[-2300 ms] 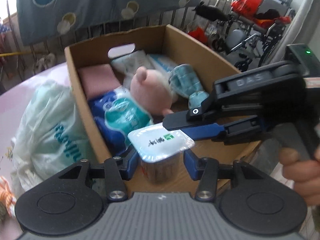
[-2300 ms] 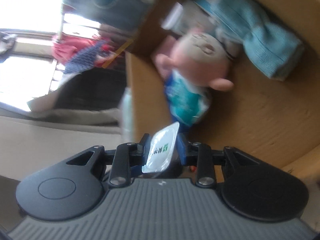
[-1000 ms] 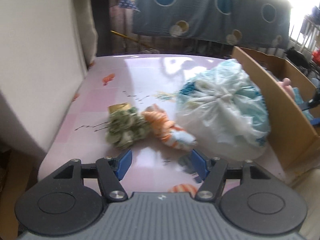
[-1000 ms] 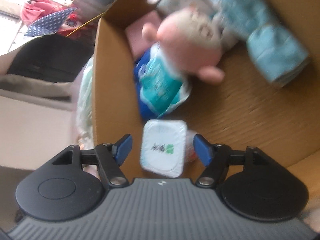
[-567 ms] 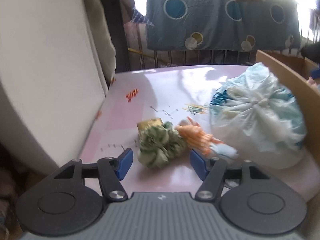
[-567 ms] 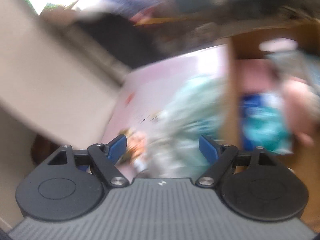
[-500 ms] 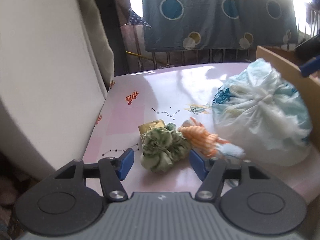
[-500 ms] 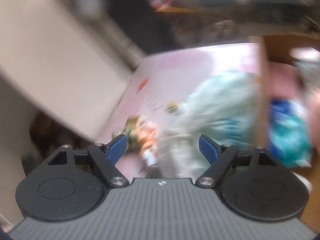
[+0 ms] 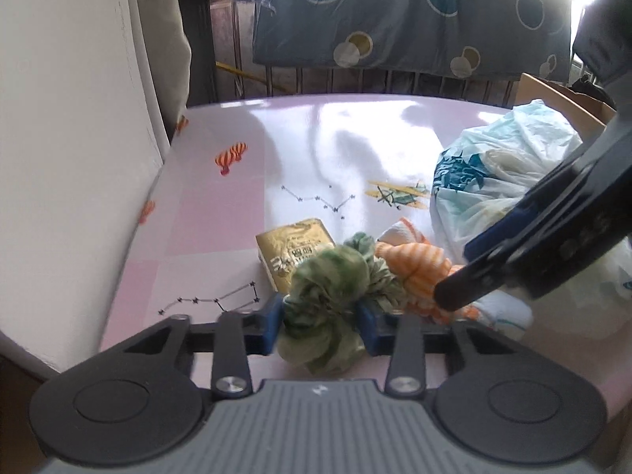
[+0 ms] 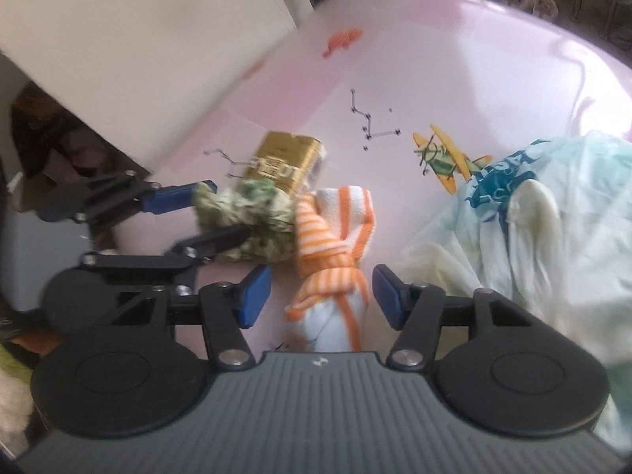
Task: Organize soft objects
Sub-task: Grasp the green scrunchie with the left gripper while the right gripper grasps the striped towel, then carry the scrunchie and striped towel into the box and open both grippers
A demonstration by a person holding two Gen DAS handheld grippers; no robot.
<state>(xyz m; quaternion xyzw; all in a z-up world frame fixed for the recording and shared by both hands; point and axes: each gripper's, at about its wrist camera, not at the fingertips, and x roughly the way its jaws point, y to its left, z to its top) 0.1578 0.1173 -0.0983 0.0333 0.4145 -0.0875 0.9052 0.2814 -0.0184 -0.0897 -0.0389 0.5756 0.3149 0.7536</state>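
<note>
Only the right wrist view shows both grippers at once. The left gripper (image 9: 320,320), at nine o'clock there, has just closed its blue pads onto the crumpled green fabric scrunchie (image 9: 331,296), beside the shiny gold rectangular packet (image 9: 292,249). The right gripper (image 10: 322,292), its jaws just narrowing, straddles the knotted orange-striped terry cloth (image 10: 335,245) without touching it, on the glossy pink table (image 10: 454,59). At three o'clock sits a crinkly white plastic bag (image 10: 533,229).

Crumpled green cloth (image 9: 330,300) on pink table, touching knotted orange-striped white cloth (image 10: 335,245) beside it.
</note>
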